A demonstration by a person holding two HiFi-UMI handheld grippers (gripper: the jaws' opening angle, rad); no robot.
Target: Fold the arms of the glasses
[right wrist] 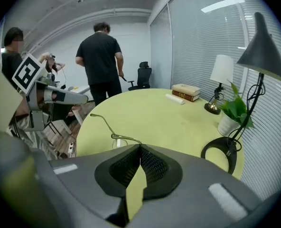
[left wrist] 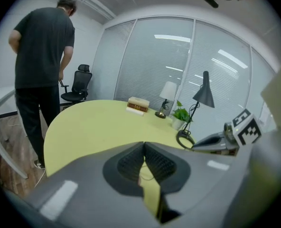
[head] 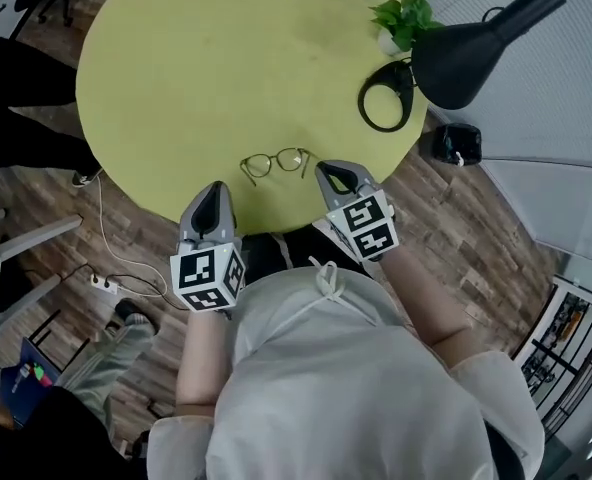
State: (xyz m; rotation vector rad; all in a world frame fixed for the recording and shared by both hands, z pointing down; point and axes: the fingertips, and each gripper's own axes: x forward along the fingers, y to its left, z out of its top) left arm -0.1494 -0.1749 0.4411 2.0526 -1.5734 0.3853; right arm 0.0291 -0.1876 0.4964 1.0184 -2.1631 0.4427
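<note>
Pointing down, left hand-held gripper [head: 214,192], right hand-held gripper [head: 330,174], near glasses [head: 276,162]

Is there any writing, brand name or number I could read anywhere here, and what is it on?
No readable words or numbers anywhere.
Left cube, right cube: black-and-white square patterns only, no letters.
Books: spines too small to read.
Poster: too small and blurred to read.
</note>
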